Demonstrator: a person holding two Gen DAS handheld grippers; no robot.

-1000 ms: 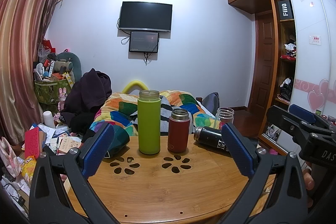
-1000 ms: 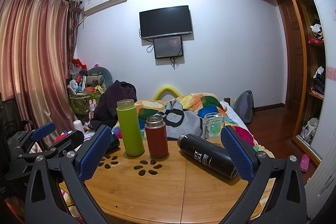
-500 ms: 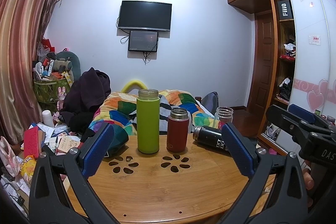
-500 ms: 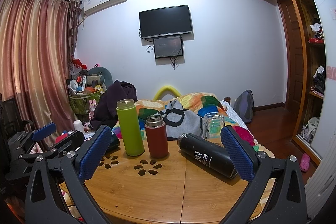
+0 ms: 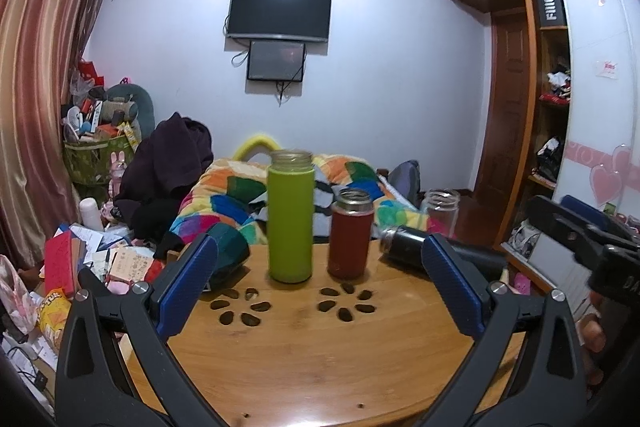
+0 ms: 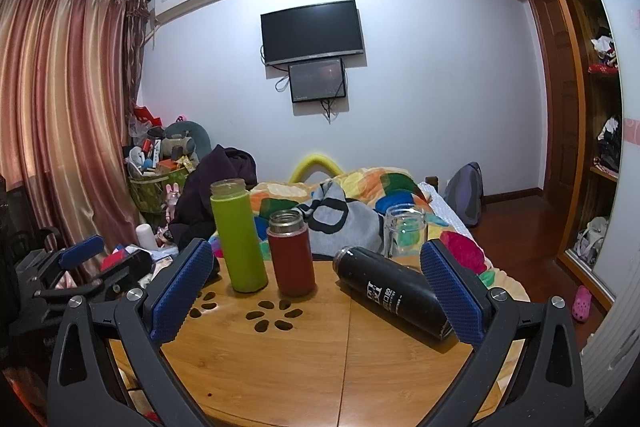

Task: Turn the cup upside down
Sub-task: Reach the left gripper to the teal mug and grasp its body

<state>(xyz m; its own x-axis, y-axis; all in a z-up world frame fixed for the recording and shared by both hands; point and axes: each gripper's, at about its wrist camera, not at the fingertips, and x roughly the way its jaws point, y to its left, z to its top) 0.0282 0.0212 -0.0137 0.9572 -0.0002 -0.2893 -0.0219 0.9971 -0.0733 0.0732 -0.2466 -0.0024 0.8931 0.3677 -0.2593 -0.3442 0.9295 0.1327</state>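
On the round wooden table (image 5: pixel 312 359) stand a tall green cup (image 5: pixel 289 217) and a shorter red cup (image 5: pixel 349 233), both upright with open mouths. A black cup (image 6: pixel 394 293) lies on its side at the right, and a clear glass jar (image 6: pixel 404 233) stands upright behind it. A dark green cup (image 5: pixel 226 253) lies at the table's left edge. My left gripper (image 5: pixel 320 291) is open and empty, in front of the green and red cups. My right gripper (image 6: pixel 316 297) is open and empty, near the black cup (image 5: pixel 436 253).
A bed with a colourful quilt (image 6: pixel 360 195) lies behind the table. Clutter and papers (image 5: pixel 100 251) cover the floor at the left. A wardrobe (image 6: pixel 592 131) stands at the right. The table has flower-shaped cut-outs (image 5: pixel 346 301).
Almost nothing has changed. The left view has shifted very slightly; both grippers stay open and the cups have not moved.
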